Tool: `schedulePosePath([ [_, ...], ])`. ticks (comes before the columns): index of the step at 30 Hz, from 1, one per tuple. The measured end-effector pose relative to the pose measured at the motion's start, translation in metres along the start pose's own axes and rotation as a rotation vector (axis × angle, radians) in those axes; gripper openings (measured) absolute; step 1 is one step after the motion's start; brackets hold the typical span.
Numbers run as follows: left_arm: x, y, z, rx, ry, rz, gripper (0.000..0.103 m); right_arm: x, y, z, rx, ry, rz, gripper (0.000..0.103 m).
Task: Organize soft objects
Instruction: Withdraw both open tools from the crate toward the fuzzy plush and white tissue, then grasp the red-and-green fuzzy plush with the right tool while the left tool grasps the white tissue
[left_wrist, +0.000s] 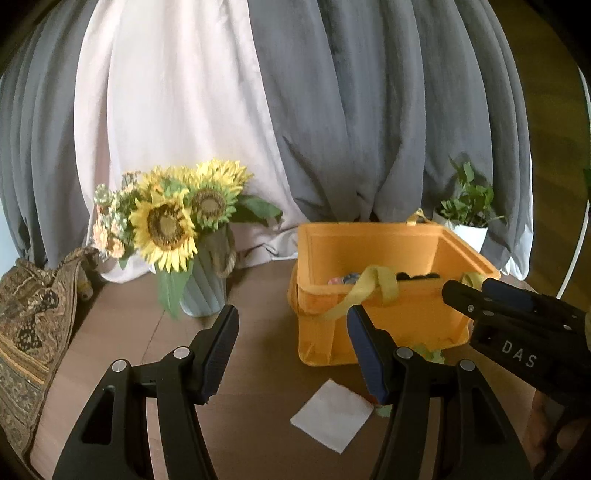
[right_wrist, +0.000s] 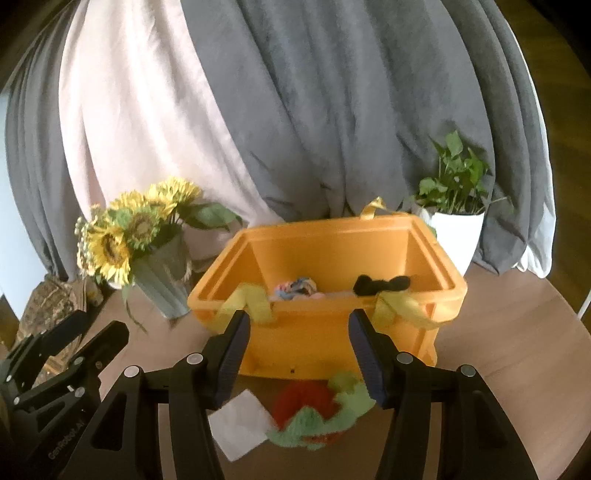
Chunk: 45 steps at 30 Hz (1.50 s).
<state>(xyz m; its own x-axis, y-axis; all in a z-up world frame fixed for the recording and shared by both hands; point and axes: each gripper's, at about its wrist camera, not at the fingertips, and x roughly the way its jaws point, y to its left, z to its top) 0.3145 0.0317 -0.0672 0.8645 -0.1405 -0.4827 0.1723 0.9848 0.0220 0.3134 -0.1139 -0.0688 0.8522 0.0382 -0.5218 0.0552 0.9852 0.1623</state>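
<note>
An orange fabric bin (left_wrist: 376, 295) (right_wrist: 332, 291) with yellow handles stands on the brown table. Inside lie a multicoloured soft item (right_wrist: 297, 287) and a black soft item (right_wrist: 380, 284). A red and green knitted soft toy (right_wrist: 317, 410) lies on the table in front of the bin, next to a white folded cloth (right_wrist: 242, 424) (left_wrist: 332, 415). My left gripper (left_wrist: 291, 325) is open and empty, in front and left of the bin. My right gripper (right_wrist: 299, 328) is open and empty, above the toy and before the bin; it also shows in the left wrist view (left_wrist: 476, 291).
A vase of sunflowers (left_wrist: 177, 221) (right_wrist: 133, 236) stands left of the bin. A potted green plant (left_wrist: 469, 210) (right_wrist: 454, 210) stands behind it on the right. A patterned cloth bag (left_wrist: 29, 314) lies at the far left. Grey and white curtains hang behind.
</note>
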Motion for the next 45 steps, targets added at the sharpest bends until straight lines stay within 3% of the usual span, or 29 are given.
schedulePosePath([
  [20, 0.021, -0.011, -0.053, 0.032, 0.144, -0.051, 0.058, 0.020, -0.002, -0.046, -0.059, 0.106, 0.025, 0.057],
  [35, 0.044, -0.024, -0.080, 0.075, 0.198, -0.086, 0.058, 0.043, -0.005, -0.071, -0.107, 0.149, 0.058, 0.057],
  [39, 0.054, -0.025, -0.088, 0.074, 0.218, -0.094, 0.058, 0.050, -0.003, -0.077, -0.132, 0.151, 0.066, 0.064],
  [45, 0.067, -0.025, -0.096, 0.072, 0.244, -0.094, 0.057, 0.062, -0.002, -0.083, -0.161, 0.154, 0.078, 0.064],
])
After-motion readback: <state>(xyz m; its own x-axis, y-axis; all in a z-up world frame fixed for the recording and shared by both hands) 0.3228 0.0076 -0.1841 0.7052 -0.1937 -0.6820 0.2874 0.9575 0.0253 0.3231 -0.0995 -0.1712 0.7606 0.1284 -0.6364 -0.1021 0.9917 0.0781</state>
